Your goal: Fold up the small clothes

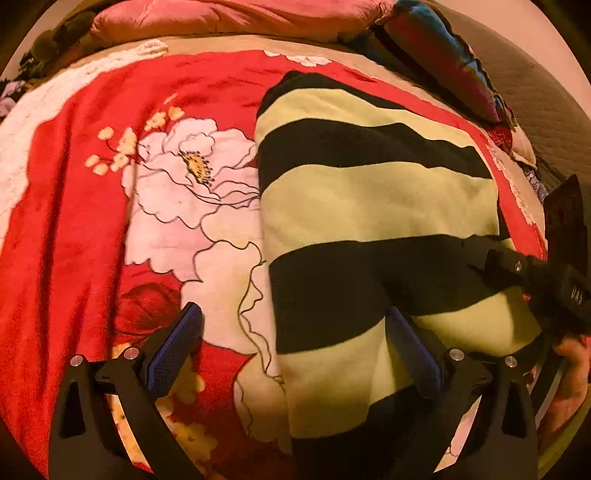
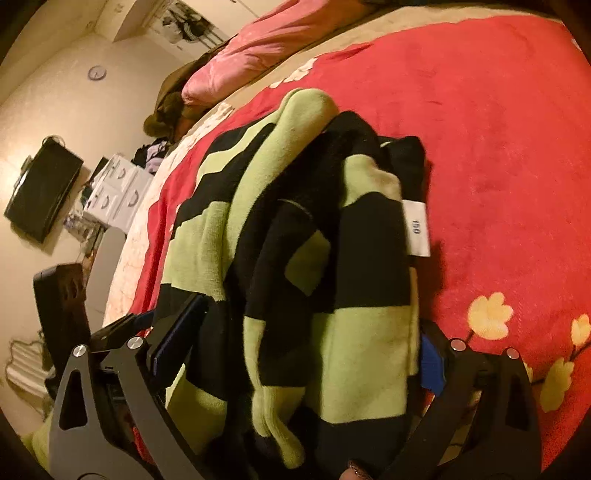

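Across the bed (image 1: 74,206), spread with a red floral blanket (image 1: 177,177): a striped sweater (image 1: 369,206), black and pale green bands, taking up the side toward the grey mattress edge and reaching from the near edge well up toward the pink pillows (image 1: 229,18) at the head. Body lying fairly flat in the left wrist view, yet bunched and heaped in the right wrist view, with a sleeve (image 2: 306,107) rolled up over the pile and a white size label (image 2: 417,229) hanging at the outer edge.

Judged from the thick nap and soft rolls: fleecy knit, light for its bulk, limp, no stiffness to carry a fold alone; likely to sag, cling to the plush blanket and drag it along. Not fragile, not slippery.

Left gripper (image 1: 295,339): fingers spread wide, straddling the sweater's straight edge near the bed's near edge, one pad on blanket side, the other over cloth; nothing pinched. Right gripper (image 2: 314,332): fingers spread wide too, with the heaped cloth lying between them, not visibly squeezed.

Best holds, probably: doubled thickness at hem or shoulder seam, or the sleeve cuff, pinching several layers rather than a single loose skin, lifting clear of the blanket before laying over.
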The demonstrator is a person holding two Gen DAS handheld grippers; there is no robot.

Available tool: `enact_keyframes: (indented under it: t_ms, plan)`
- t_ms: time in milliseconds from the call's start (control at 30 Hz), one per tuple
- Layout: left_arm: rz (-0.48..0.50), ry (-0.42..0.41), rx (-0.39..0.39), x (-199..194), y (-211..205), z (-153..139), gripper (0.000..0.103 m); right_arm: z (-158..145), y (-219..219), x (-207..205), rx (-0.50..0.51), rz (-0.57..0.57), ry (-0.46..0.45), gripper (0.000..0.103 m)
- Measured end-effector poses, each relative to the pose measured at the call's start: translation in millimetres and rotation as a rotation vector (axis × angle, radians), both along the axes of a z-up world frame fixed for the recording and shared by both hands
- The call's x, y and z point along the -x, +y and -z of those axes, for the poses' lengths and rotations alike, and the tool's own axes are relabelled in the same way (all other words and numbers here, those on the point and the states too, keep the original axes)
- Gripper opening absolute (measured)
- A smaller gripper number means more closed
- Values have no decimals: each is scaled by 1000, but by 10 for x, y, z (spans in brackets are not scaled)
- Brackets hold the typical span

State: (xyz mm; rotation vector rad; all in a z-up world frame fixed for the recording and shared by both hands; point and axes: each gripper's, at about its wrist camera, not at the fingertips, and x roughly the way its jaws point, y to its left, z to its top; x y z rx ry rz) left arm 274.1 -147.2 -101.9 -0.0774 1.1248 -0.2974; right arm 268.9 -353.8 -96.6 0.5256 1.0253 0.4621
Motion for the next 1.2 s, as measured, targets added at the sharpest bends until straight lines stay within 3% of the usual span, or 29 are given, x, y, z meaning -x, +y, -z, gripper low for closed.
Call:
enact_keyframes:
  t_ms: [67,133,167,267,400,567,733,1200]
  plan:
    - [-3,14,33,-26,4,43,95,-4,10,4,0,-14,-7,75]
    - [6,22,110,-38,-1,58,71,-14,20,-1,-4,-22,-14,70]
    - [15,27,159,-38,-13,55,51,-19,33,-4,-11,-25,-19,67]
    - [40,-3,114,-2,-127,-4,47,-64,49,9,-37,-33,-40,60]
    - [50,-21,110,34,-133,-128,38,-211,84,40,-49,-47,-87,57]
    - [52,-51,91,200,-2,-345,37,-449,247,157,-62,-70,-147,55]
    - [27,-79,69,487,335,-523,37,-564,555,386,-76,-98,-153,55]
    - [-19,-50,63,990,968,-492,37,-653,1288,833,6,-155,-132,55]
